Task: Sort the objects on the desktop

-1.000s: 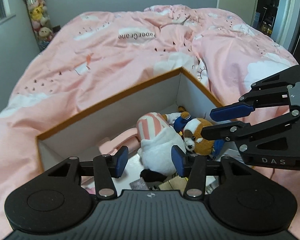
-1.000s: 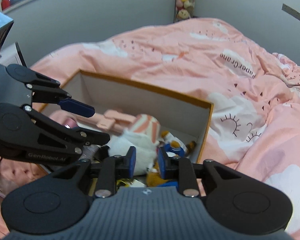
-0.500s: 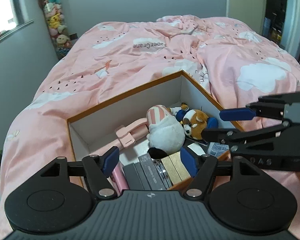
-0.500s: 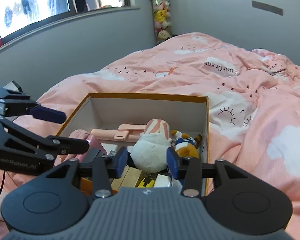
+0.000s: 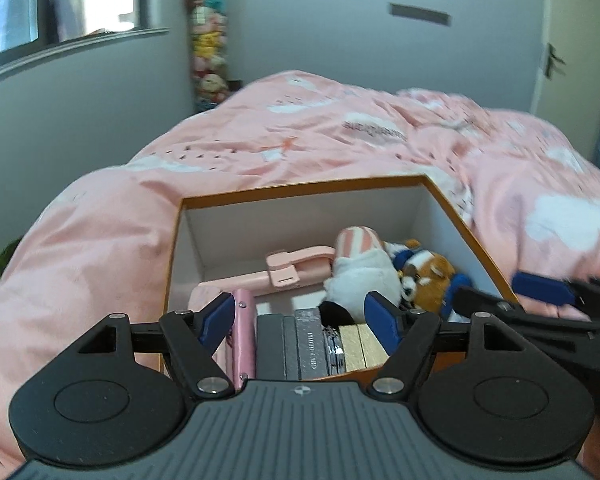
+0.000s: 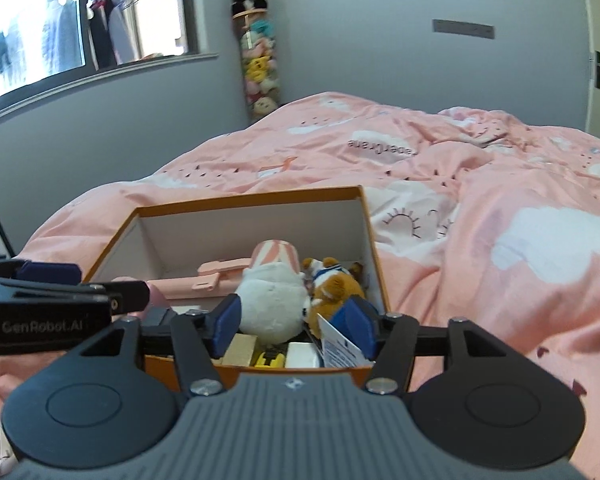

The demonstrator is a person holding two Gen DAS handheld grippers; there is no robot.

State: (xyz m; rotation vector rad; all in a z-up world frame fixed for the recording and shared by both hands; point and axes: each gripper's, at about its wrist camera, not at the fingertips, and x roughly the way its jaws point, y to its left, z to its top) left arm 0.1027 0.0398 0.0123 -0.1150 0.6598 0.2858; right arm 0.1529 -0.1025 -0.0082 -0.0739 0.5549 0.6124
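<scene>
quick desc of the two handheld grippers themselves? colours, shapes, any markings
Both match. The left gripper and right gripper have matte black linkage arms with silver pivot screws, round black discs at each side, a ribbed grey base plate with a small crosshair mark, and blue fingertip pads. White "GenRobot.AI" lettering shows on the left gripper's side in the right wrist view. No cables or sleeves clearly visible.

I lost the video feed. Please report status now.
Left tool open, empty. Right tool open, empty. Orange box full on bed; nothing in the way.
</scene>
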